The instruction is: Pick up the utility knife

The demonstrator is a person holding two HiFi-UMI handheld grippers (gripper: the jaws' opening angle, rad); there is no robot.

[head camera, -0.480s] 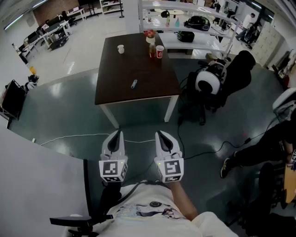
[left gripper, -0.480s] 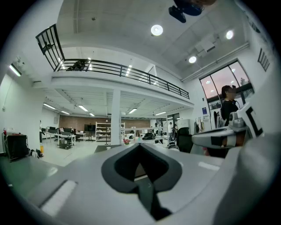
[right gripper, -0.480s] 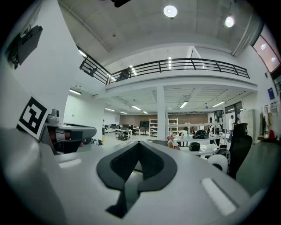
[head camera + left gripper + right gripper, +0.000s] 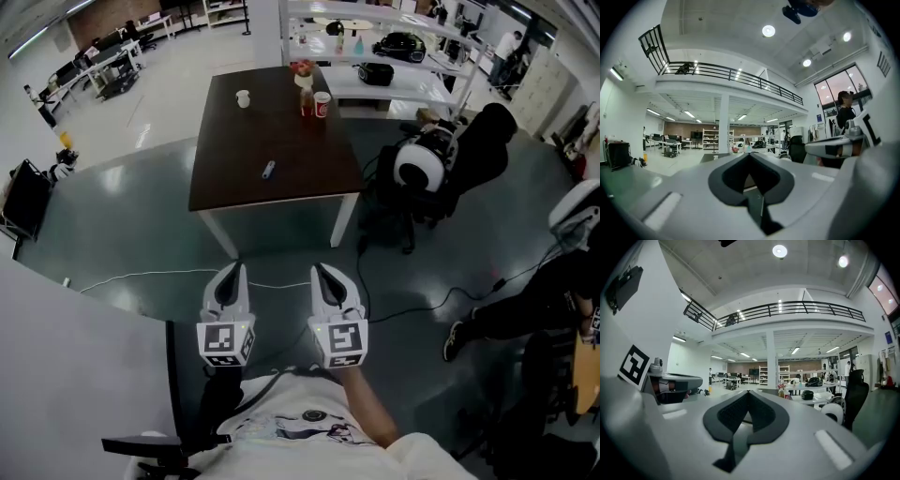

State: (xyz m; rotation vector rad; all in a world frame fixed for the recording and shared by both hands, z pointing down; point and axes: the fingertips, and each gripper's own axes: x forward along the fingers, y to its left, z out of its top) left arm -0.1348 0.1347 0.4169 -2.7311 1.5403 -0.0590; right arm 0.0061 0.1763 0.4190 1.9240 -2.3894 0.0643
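Little moved since prev. frame: in head view, slight drift left of bench (image 4: 234, 178) and both grippers together; same spacing betw. them, same pose.

Utility knife (image 4: 268, 170) flat on the dark bench top, approx. mid-width, in the half nearer the person, lying at a slant. Well apart from both grippers, w/ open floor between. Untouched.

Left gripper (image 4: 239, 269) held level, low in head view, pointing toward the bench. Jaws fully together in left gripper view (image 4: 750, 157), pads meeting at the tip, nothing between them.

Right gripper (image 4: 320, 269) just beside it, parallel, also level. Jaws closed in right gripper view (image 4: 747, 393), tips meeting, nothing held.

At the bench's far end: white cup (image 4: 244, 98) to the left, bottle (image 4: 306, 99) and red cup (image 4: 323, 104) close together to the right. Beyond that, white shelving (image 4: 394, 80) w/ assorted gear. Thin cable (image 4: 141, 277) across the floor ahead of the left gripper. Dark chair (image 4: 469, 159) right of the bench. Knife too small to pick out in either gripper view.
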